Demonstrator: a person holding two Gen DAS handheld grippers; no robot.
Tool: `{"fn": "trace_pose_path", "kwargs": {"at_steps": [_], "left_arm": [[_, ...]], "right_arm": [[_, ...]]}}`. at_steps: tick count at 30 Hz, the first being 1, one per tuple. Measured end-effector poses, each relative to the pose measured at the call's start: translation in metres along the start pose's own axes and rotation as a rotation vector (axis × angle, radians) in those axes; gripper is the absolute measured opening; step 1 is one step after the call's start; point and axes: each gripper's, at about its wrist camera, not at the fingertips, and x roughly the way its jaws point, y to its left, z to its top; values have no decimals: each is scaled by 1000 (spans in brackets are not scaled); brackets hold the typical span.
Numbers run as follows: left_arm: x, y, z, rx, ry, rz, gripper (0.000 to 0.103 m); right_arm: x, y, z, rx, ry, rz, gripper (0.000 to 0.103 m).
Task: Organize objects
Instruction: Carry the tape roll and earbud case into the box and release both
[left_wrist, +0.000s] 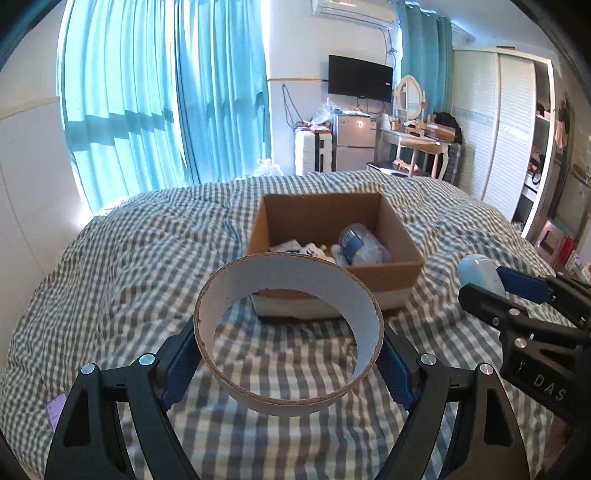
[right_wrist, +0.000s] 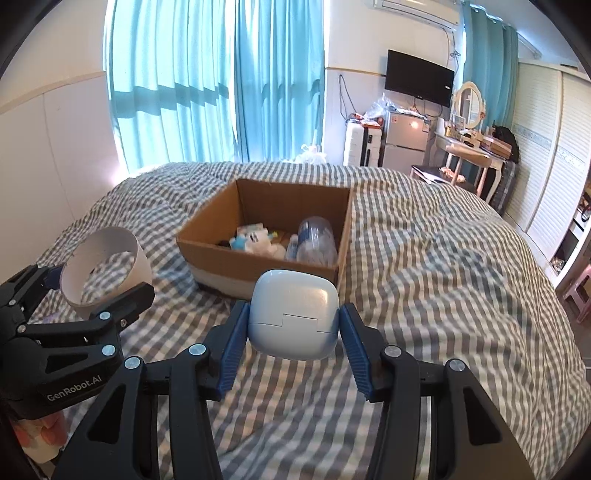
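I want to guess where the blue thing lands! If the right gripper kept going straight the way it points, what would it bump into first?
Probably the cardboard box: its near wall sits straight ahead of the right gripper, which holds the pale blue case. Depth is hard to judge.

We look from the left gripper (left_wrist: 290, 354) forward and downward along its fingers, close above the checked bedspread (left_wrist: 110, 280), toward the cardboard box (left_wrist: 402, 273) and far wall. From the right gripper (right_wrist: 293, 332) we face the same way, just beside. Both views share the box, bed, curtains (right_wrist: 207, 85) and television (right_wrist: 419, 77), and each catches the other gripper at its edge.
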Motion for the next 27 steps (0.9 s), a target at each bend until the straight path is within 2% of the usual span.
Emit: {"fn": "trace_pose_path", "kwargs": {"at_steps": [5,12,19,27], "left_arm": [[14,10,28,-10,-10,-2,86],[55,30,76,-24,-24,-7,86],[101,23,103,-5,-22,-59,86],[164,11,117,61,42,-62,86]], "right_arm": [[10,0,33,-22,-18,26,50],[34,-9,84,-40,-36,49,50],[82,-20,128,-46,-19,68,50],[147,-30,150,-63,33,84,50]]}}
